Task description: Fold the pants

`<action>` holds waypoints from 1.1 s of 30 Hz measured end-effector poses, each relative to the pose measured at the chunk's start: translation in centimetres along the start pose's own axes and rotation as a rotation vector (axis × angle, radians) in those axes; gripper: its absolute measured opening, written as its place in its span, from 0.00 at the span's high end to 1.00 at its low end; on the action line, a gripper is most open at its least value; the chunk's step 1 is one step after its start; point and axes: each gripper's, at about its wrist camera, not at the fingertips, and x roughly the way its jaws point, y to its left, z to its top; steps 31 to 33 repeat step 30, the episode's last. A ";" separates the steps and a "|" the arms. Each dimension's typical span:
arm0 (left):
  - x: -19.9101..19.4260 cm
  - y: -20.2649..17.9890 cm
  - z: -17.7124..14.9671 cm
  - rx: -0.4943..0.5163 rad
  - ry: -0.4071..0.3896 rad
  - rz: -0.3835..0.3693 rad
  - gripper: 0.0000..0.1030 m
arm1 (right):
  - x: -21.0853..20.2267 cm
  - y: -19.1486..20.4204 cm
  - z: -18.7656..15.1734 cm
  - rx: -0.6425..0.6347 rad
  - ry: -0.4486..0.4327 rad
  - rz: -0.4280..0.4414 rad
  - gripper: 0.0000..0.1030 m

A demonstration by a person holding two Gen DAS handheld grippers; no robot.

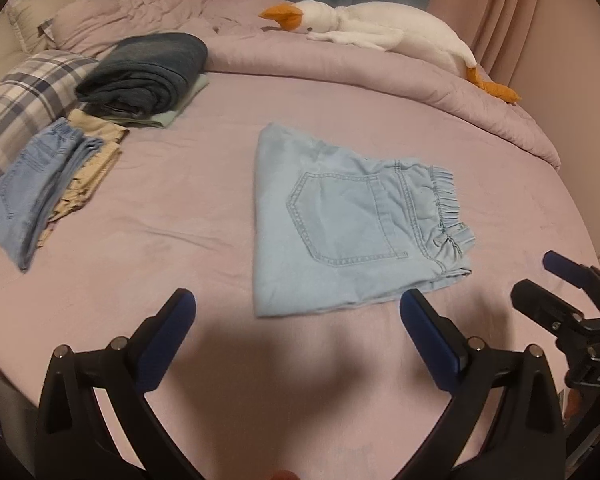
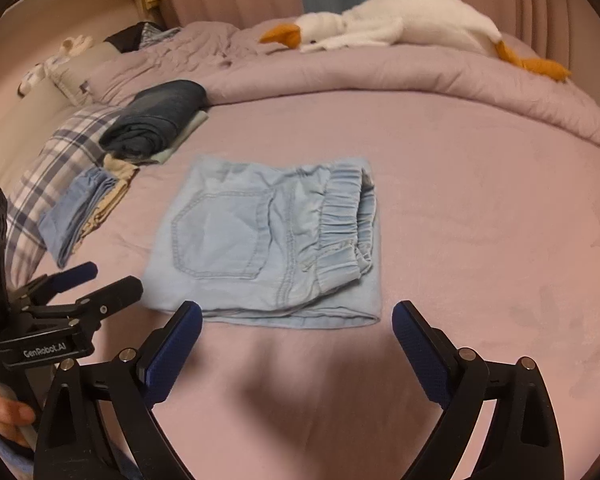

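A pair of light blue denim pants lies folded into a compact rectangle on the pink bed sheet, back pocket up, elastic waistband to the right. It also shows in the right wrist view. My left gripper is open and empty, just in front of the pants' near edge. My right gripper is open and empty, also just short of the near edge. The right gripper shows at the right edge of the left wrist view, and the left gripper at the left of the right wrist view.
A stack of folded clothes lies at the left: dark blue jeans, light blue denim on beige fabric. A plaid pillow sits behind them. A rolled pink duvet and a white goose plush lie at the back.
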 end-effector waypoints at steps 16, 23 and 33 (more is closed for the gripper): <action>-6.4 -1.9 -2.7 0.021 -0.046 0.043 0.01 | -6.7 3.4 -0.7 -0.081 -0.075 -0.006 0.02; -7.1 -2.6 -3.2 0.035 -0.066 0.044 0.01 | -7.3 4.4 -2.3 -0.105 -0.062 0.012 0.02; -7.0 -2.7 -3.2 0.036 -0.054 0.034 0.01 | -7.6 4.7 -2.4 -0.109 -0.073 0.024 0.02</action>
